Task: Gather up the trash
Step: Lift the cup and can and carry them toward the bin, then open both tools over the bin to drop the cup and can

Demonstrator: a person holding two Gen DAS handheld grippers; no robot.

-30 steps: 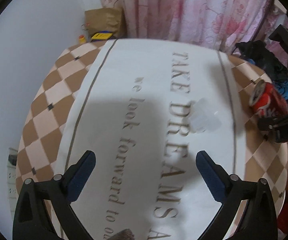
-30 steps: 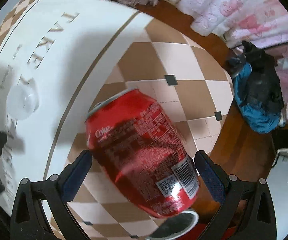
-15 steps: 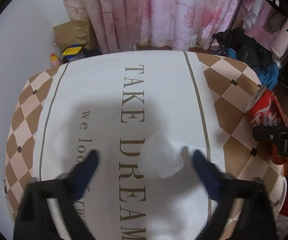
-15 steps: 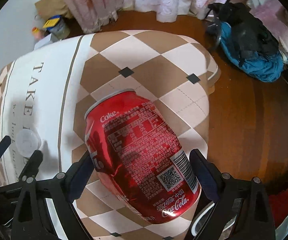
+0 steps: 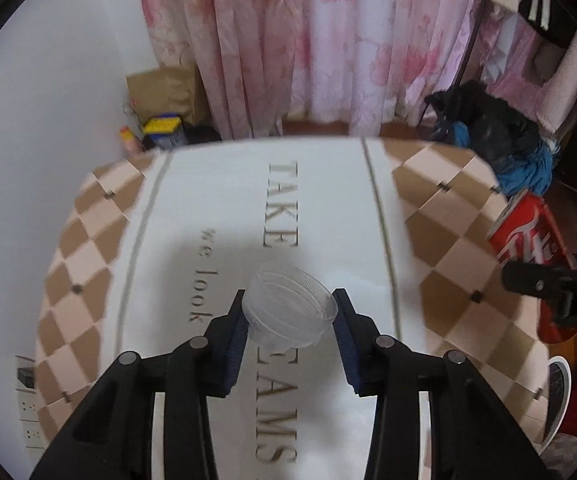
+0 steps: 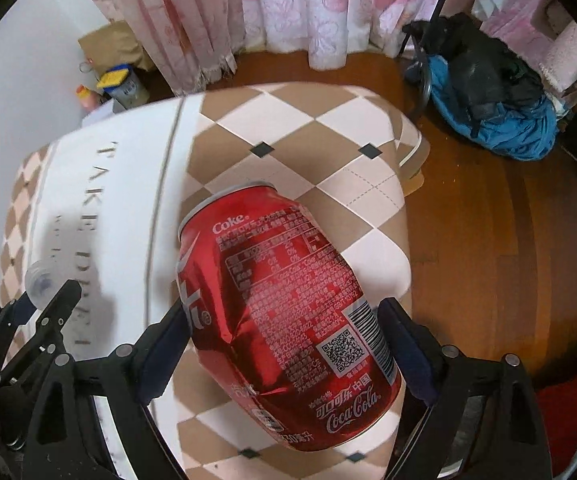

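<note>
My left gripper is shut on a clear plastic cup, which lies tilted between the pads with its open mouth facing away, held above the white tablecloth. My right gripper is shut on a dented red Coke can, held above the table's chequered right side. The can and the right gripper's black body show at the right edge of the left wrist view. The cup and the left gripper show at the left edge of the right wrist view.
Pink floral curtains hang behind the table. A brown paper bag and small bottles stand on the floor at the back left. A blue and black heap of clothes lies on the wooden floor at the right. A white round rim shows low at the right.
My left gripper has closed on the plastic cup and lifted it off the cloth. My right gripper has kept hold of the can and tilted up, so more floor and curtain show.
</note>
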